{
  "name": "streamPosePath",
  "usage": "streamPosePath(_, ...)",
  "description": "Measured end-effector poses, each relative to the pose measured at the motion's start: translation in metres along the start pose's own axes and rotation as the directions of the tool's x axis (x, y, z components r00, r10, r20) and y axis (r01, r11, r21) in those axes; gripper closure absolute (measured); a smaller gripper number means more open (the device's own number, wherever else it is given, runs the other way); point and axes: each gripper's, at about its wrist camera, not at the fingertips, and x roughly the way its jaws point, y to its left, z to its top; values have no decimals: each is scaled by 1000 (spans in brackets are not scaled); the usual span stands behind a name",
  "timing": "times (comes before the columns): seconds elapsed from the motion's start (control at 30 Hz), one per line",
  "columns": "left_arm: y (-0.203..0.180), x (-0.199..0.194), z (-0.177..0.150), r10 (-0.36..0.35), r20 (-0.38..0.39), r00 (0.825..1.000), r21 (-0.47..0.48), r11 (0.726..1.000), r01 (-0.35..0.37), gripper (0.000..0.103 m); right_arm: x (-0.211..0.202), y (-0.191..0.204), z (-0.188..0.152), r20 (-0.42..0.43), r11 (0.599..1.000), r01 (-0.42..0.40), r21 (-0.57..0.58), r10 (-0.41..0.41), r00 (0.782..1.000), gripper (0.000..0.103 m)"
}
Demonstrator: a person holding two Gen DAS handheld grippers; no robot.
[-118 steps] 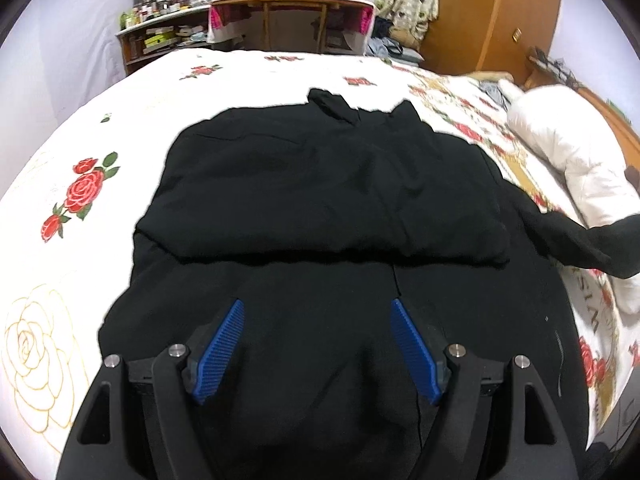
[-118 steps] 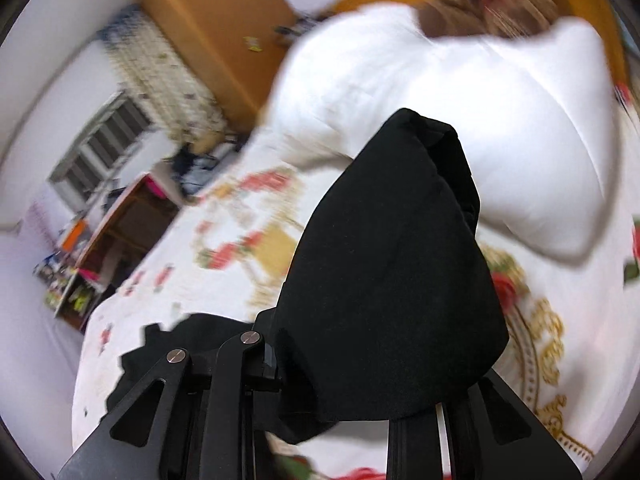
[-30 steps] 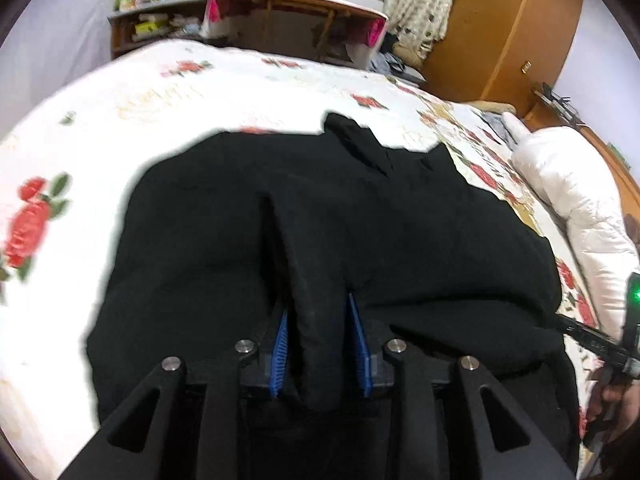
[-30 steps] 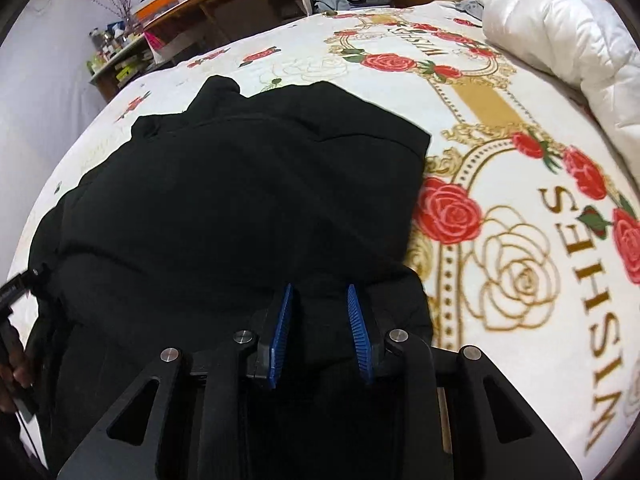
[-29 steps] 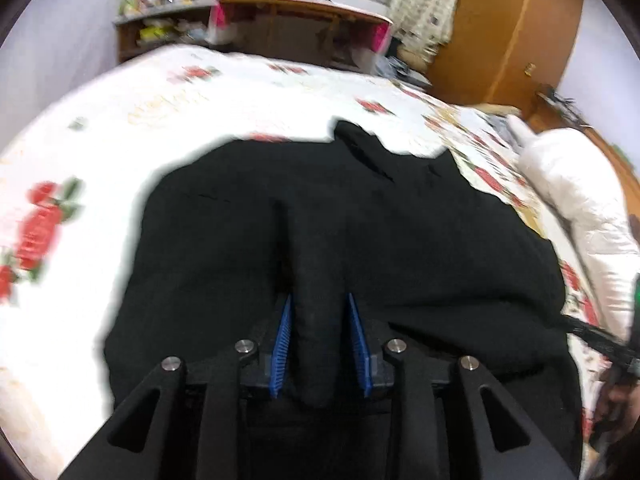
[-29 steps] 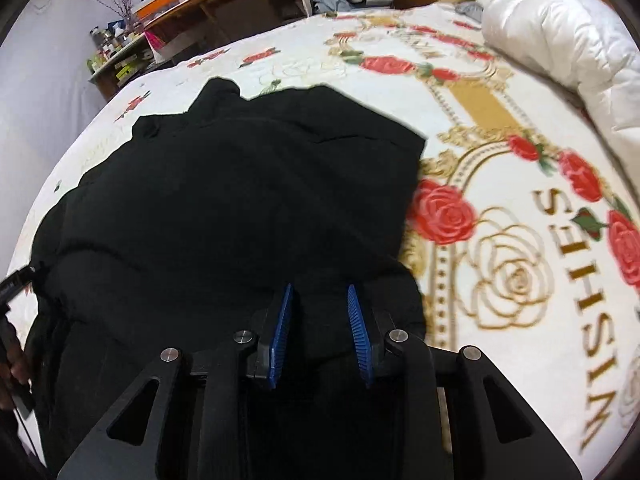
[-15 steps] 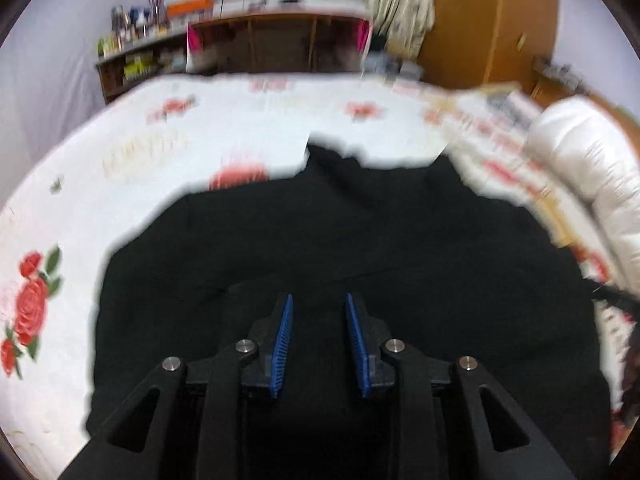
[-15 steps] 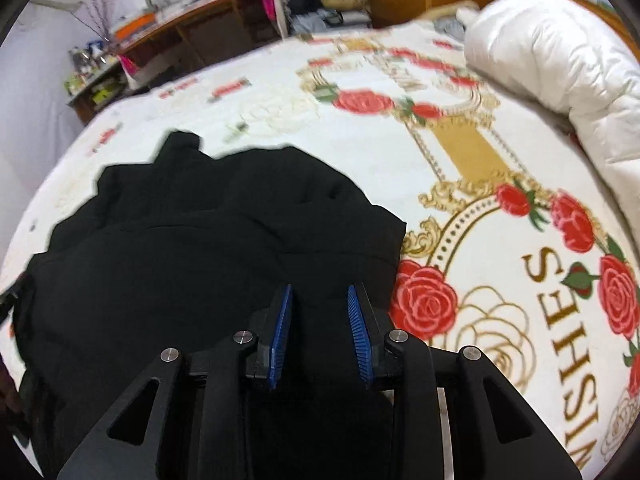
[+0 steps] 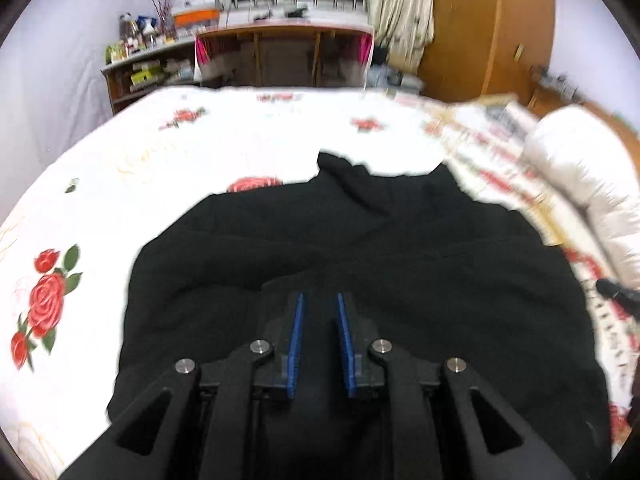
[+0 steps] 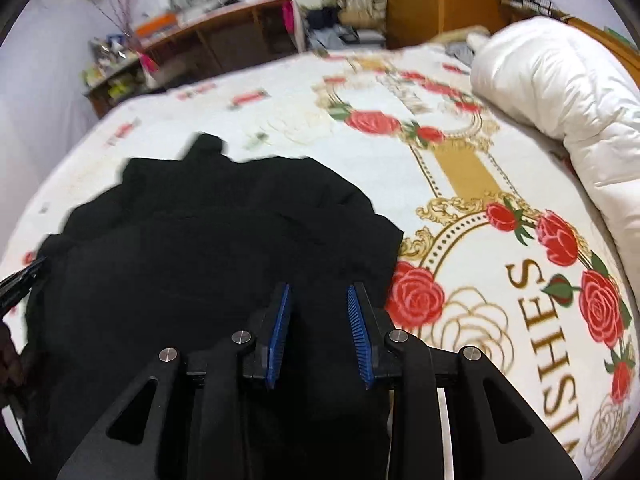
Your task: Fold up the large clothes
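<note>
A large black garment (image 9: pixel 360 248) lies spread on the rose-printed bed sheet (image 9: pixel 200 152), its collar pointing to the far side. My left gripper (image 9: pixel 319 298) sits at the garment's near edge, jaws closing, with a narrow fold of black cloth pinched between the blue pads (image 9: pixel 297 332). In the right wrist view the same garment (image 10: pixel 220 240) fills the left half. My right gripper (image 10: pixel 318 288) is shut on a thicker fold at its near right corner. The cloth below both grippers is hidden by their frames.
A rolled white duvet (image 10: pixel 560 92) lies along the right side of the bed. A wooden desk (image 9: pixel 280 52), cluttered shelves (image 9: pixel 136 68) and a wardrobe (image 9: pixel 488 28) stand beyond the far edge. Bare sheet (image 10: pixel 460 168) stretches right of the garment.
Both grippers have risen and tipped up, lifting the near edge, so more of the room shows. The fold between the left pads has thinned. Earlier, the left was open and the right held a sleeve.
</note>
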Motion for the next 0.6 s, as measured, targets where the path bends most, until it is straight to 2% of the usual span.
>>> streamPosePath(0.07, -1, -20, -15, -34, 19, 999, -6, 999, 34, 83, -15, 8, -15, 11, 999, -36, -20, 36, 999, 73)
streamPosePath(0.13, -4, -15, -31, -24, -12, 1000, 20, 1000, 24, 83, -16, 18, -29, -6, 998, -52, -47, 52, 999, 73)
streamPosePath(0.2, 1, 8, -42, 13, -83, 996, 12, 1000, -12, 83, 1, 24, -41, -67, 997, -44, -70, 40, 997, 73)
streamPosePath(0.27, 11, 27, -48, 41, -115, 993, -18, 999, -43, 83, 30, 25, -47, -147, 996, -42, -75, 31, 989, 73)
streamPosePath(0.3, 15, 32, -48, 63, -122, 991, -26, 997, -67, 82, 39, 25, -49, -155, 996, -41, -76, 29, 987, 73)
streamPosePath(0.37, 20, 38, -47, 47, -134, 990, -56, 997, -55, 82, 44, 29, -50, -148, 995, -25, -96, 10, 989, 73)
streamPosePath(0.5, 10, 47, -46, 83, -138, 987, 13, 997, -82, 82, 53, 37, -48, -160, 993, 7, -122, -27, 987, 72)
streamPosePath(0.6, 7, 45, -42, 90, -159, 983, 13, 996, -89, 82, 52, 36, -47, -170, 993, 11, -119, -31, 985, 72)
